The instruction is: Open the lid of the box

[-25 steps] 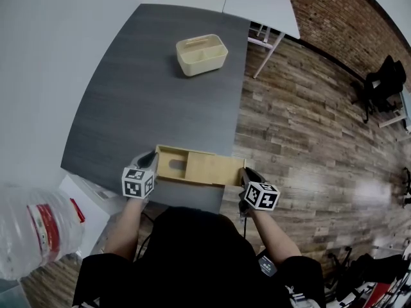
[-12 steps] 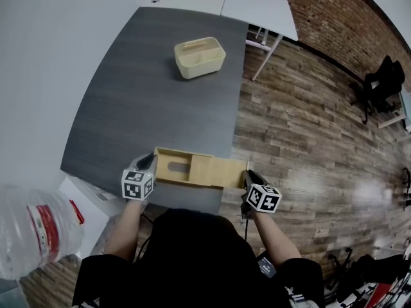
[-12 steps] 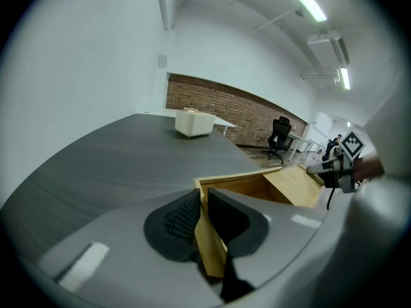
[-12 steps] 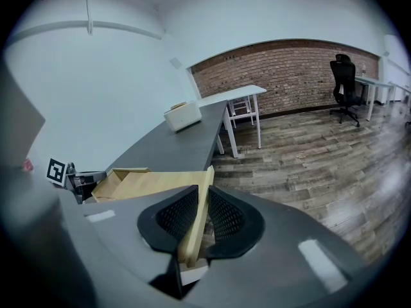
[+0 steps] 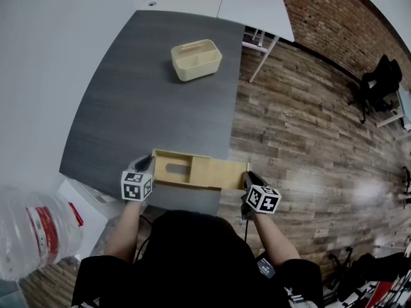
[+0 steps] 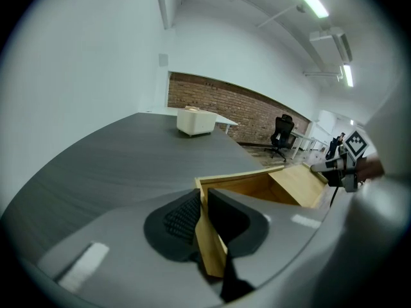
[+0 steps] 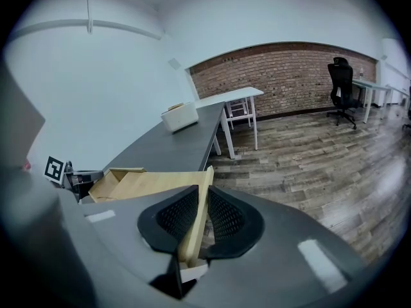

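Observation:
A flat wooden box (image 5: pixel 172 168) lies at the near edge of the dark grey table (image 5: pixel 148 95). Its sliding lid (image 5: pixel 221 172) is drawn part-way to the right, past the table's edge, and the left part of the inside is bare. My left gripper (image 5: pixel 147 165) is shut on the box's left end wall (image 6: pixel 209 252), with the pads (image 6: pixel 180 218) on both sides of it. My right gripper (image 5: pixel 246 176) is shut on the right end of the lid (image 7: pixel 191 233), which stands edge-on between the pads (image 7: pixel 225 215).
A cream basket (image 5: pixel 196 59) with a handle stands at the far part of the table. A white table (image 5: pixel 253 5) adjoins it at the back. A large water bottle (image 5: pixel 35 236) is at the lower left. Wooden floor lies to the right, with an office chair (image 5: pixel 382 82).
The lid has slid a little further to the right with my right gripper, and more of the box's inside shows. The left gripper stays on the box's end.

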Tool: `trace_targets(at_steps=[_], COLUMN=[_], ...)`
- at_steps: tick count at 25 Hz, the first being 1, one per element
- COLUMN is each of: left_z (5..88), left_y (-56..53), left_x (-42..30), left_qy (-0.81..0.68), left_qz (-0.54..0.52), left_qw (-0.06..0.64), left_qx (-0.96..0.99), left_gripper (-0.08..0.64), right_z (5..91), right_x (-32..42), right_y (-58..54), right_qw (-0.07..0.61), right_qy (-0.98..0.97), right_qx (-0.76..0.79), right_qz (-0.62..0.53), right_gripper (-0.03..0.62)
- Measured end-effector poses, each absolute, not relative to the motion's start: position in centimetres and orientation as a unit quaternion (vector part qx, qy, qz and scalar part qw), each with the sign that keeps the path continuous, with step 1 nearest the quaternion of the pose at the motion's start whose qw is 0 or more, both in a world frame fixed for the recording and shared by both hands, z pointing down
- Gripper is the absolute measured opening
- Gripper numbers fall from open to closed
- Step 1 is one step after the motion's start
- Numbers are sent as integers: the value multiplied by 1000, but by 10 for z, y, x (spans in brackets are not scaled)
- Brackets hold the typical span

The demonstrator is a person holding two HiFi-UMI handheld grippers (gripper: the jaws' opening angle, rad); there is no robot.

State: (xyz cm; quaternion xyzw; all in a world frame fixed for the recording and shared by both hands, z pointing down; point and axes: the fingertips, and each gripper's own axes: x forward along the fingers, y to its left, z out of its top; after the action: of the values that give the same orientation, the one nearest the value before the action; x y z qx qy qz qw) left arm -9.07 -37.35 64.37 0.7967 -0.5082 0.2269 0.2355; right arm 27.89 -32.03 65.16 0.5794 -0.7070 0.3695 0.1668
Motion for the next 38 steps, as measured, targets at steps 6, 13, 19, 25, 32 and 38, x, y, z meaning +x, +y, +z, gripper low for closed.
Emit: trace_targets(at_steps=[6,13,19,25,32,38], left_z=[644,644,644,645,646,646], left_y=[-374,-374,-374,-374,-374,-374], left_x=[-91,-91,-92,-92,-92,-93], left_qy=[-508,-506,-507,-507,-511,-512], left_qz=[226,227,227,231,228,225], left_qw=[237,236,235,231,233,236], left_qx=[797,798,798,798,795,795], left_gripper=[35,35,35,35,35,35], right_z=[653,653,653,654,655,656], right_x=[292,299,309,315,321,332], right_y=[-320,-318,-318,-316,-314,-312], right_qw=[163,172,168,170,171,166], right_qy=[-695,-691,-682,-679,-672,-662], right_qx=[594,603,614,619,630,639], right_qz=[371,359,359,356,351,354], right_gripper=[46,44,41,41,40,37])
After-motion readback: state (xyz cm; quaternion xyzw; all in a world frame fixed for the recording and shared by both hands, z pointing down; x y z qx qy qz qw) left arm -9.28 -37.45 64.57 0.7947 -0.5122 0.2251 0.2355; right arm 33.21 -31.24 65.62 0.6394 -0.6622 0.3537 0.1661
